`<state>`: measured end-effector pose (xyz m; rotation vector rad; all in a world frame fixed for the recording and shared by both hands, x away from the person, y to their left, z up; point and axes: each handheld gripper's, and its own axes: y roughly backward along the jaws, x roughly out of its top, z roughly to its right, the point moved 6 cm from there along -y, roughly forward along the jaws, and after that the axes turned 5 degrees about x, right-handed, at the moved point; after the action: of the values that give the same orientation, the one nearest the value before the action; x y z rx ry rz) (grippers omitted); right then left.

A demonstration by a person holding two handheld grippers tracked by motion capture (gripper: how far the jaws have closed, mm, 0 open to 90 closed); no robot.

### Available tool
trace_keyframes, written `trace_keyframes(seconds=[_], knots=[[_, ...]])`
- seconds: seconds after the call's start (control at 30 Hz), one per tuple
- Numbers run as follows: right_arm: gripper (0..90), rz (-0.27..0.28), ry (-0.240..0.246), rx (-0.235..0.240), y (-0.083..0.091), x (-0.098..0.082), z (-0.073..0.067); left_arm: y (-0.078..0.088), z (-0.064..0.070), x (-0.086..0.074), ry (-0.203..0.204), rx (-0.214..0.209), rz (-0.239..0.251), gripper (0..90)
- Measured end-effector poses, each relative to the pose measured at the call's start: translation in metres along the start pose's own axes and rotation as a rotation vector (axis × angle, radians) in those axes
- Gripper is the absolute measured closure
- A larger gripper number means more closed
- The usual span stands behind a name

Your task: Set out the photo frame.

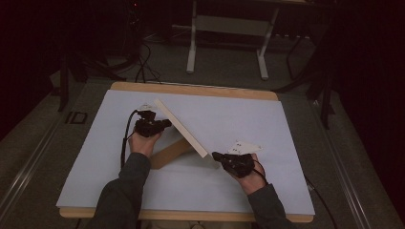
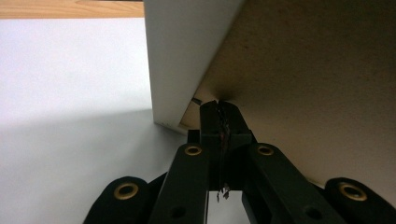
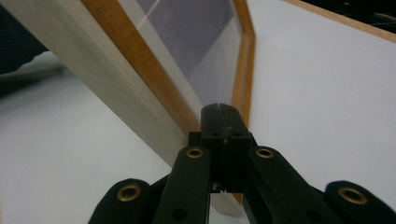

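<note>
The picture frame [image 1: 181, 128] hides its own front face; at lower centre, its glass is cut off in the right gripper view.

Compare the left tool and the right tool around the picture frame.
The left tool sits by the picture frame's far end, the right tool by its near corner. The left tool faces the brown backing board; the right tool faces the glass front. Both tools are shut, with nothing between the jaws.
</note>
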<state>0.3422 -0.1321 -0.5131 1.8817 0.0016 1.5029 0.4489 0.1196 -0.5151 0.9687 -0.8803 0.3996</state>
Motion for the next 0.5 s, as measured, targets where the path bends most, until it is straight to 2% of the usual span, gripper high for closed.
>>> trace_keyframes(seconds=[0.23, 0.27, 0.4, 0.5], knots=[[89.9, 0.001, 0.017, 0.03, -0.003, 0.003, -0.011, -0.006, 0.007, 0.003, -0.023, -0.013, -0.011, 90.0], [89.9, -0.003, 0.027, 0.045, -0.006, 0.004, -0.017, -0.009, 0.012, 0.004, -0.04, -0.019, -0.018, 90.0], [89.9, -0.008, 0.053, 0.059, -0.009, 0.007, -0.025, -0.012, 0.017, 0.006, -0.068, -0.022, -0.033, 90.0], [89.9, -0.006, 0.059, 0.062, -0.009, 0.008, -0.028, -0.013, 0.019, 0.007, -0.082, -0.023, -0.041, 90.0]])
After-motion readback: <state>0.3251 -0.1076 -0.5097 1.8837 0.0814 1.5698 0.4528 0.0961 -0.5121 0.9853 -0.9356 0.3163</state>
